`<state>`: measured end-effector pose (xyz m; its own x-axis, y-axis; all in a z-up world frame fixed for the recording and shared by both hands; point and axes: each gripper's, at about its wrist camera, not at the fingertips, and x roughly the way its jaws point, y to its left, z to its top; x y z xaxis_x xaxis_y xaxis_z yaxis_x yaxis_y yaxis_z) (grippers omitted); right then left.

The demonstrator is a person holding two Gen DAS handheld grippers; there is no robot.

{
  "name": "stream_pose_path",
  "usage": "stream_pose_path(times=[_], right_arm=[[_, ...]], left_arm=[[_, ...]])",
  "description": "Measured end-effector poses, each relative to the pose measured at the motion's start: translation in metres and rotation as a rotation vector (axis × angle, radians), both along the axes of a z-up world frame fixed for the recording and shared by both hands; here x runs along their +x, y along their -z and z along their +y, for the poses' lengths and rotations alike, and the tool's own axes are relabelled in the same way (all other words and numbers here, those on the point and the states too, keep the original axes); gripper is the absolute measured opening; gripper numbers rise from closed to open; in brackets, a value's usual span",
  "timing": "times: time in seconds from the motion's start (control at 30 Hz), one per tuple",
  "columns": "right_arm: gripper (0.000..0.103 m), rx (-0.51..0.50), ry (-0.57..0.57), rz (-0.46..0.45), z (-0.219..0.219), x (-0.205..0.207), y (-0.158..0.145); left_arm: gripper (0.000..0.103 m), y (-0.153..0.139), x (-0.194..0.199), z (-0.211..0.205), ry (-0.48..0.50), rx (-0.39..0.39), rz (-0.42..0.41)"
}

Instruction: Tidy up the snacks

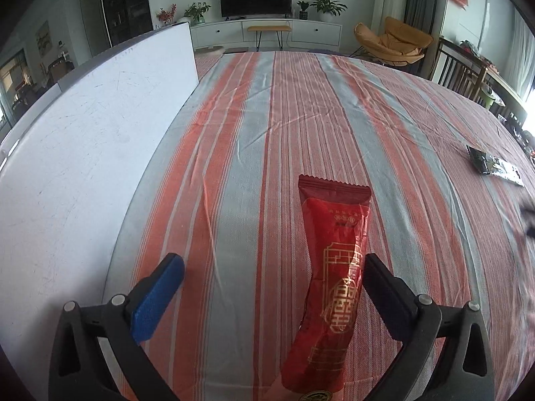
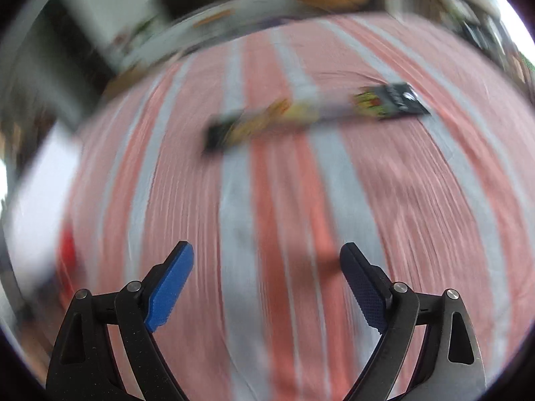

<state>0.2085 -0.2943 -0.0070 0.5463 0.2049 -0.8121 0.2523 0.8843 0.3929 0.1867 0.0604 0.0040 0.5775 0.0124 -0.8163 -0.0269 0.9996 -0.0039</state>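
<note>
A red snack packet (image 1: 331, 284) with gold print lies lengthwise on the striped tablecloth between the fingers of my left gripper (image 1: 274, 262). The jaws stand wide open; the packet lies close to the right finger, well apart from the blue pad (image 1: 157, 297). A long dark snack packet (image 1: 495, 166) lies far right on the cloth. The right wrist view is blurred by motion: my right gripper (image 2: 267, 250) is open with nothing between its fingers, above the cloth. The dark packet with yellow print (image 2: 311, 113) lies crosswise beyond it. A red blur (image 2: 67, 250) sits at the left edge.
A white board (image 1: 87, 153) stands along the table's left side, close to my left gripper. The striped cloth (image 1: 301, 117) stretches far ahead. Behind the table are a TV cabinet (image 1: 267, 31), an orange chair (image 1: 398, 41) and wooden chairs (image 1: 464, 73) at the right.
</note>
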Motion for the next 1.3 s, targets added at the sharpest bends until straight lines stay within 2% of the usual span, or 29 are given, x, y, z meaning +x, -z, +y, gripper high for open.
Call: stream_pose_path(times=[0.1,0.17,0.23,0.33,0.43,0.5,0.57,0.6,0.63,0.67,0.73,0.8,0.83,0.93,1.07,1.1,1.17,1.2,1.23,1.3], right_arm=[[0.092,0.065,0.237,0.006,-0.025,0.039,0.000],[0.092,0.044,0.333,0.023,-0.029,0.057,-0.001],[0.093,-0.025,0.367,0.062,-0.024,0.072,-0.002],[0.096,-0.130,0.348,0.104,-0.012,0.088,0.000],[0.096,-0.260,0.277,0.124,-0.002,0.093,0.007],[0.095,-0.346,0.190,0.117,0.009,0.093,0.010],[0.092,-0.381,0.125,0.067,0.013,0.085,0.012],[0.084,-0.392,0.102,0.044,0.013,0.080,0.011],[0.071,-0.406,0.059,0.012,0.016,0.072,0.010],[0.064,-0.413,0.020,-0.005,0.019,0.065,0.009],[0.041,-0.424,-0.069,-0.025,0.026,0.051,0.007],[0.032,-0.445,-0.162,-0.043,0.034,0.039,0.007],[0.031,-0.452,-0.230,-0.058,0.038,0.026,0.008],[0.030,-0.453,-0.358,-0.083,0.042,-0.012,0.010],[0.031,-0.425,-0.434,-0.092,0.027,-0.068,0.011],[0.037,-0.424,-0.438,-0.094,0.020,-0.080,0.012],[0.056,-0.444,-0.440,-0.102,0.007,-0.103,0.014],[0.077,-0.463,-0.432,-0.104,0.004,-0.109,0.015],[0.082,-0.483,-0.418,-0.115,0.000,-0.116,0.017],[0.081,-0.469,-0.404,-0.154,-0.004,-0.128,0.019]], left_arm=[[0.103,0.000,0.000,0.000,0.000,0.000,0.000],[0.103,0.000,0.000,0.000,0.000,0.000,0.000],[0.103,0.000,0.000,0.000,0.000,0.000,0.000],[0.103,0.000,0.000,0.000,0.000,0.000,0.000],[0.103,0.000,0.000,0.000,0.000,0.000,0.000],[0.103,0.000,0.000,0.000,0.000,0.000,0.000],[0.103,0.000,0.001,0.000,0.000,0.000,0.000],[0.103,0.000,0.001,0.000,0.000,0.000,0.000],[0.103,0.000,0.001,0.000,0.000,0.000,0.000],[0.103,0.000,0.001,0.000,0.000,0.000,0.000],[0.103,0.000,0.001,0.000,0.000,0.000,0.000],[0.103,0.000,0.000,0.000,0.000,0.000,0.000],[0.103,0.000,0.001,0.000,0.000,0.000,0.000],[0.103,0.000,0.001,0.000,0.000,0.000,0.000],[0.103,0.000,0.001,0.000,0.000,0.000,0.000],[0.103,0.000,0.001,0.000,0.000,0.000,0.000],[0.103,0.000,0.001,0.000,0.000,0.000,0.000],[0.103,0.000,0.000,0.000,0.000,0.000,0.000],[0.103,0.000,0.001,0.000,0.000,0.000,0.000],[0.103,0.000,0.000,0.000,0.000,0.000,0.000]])
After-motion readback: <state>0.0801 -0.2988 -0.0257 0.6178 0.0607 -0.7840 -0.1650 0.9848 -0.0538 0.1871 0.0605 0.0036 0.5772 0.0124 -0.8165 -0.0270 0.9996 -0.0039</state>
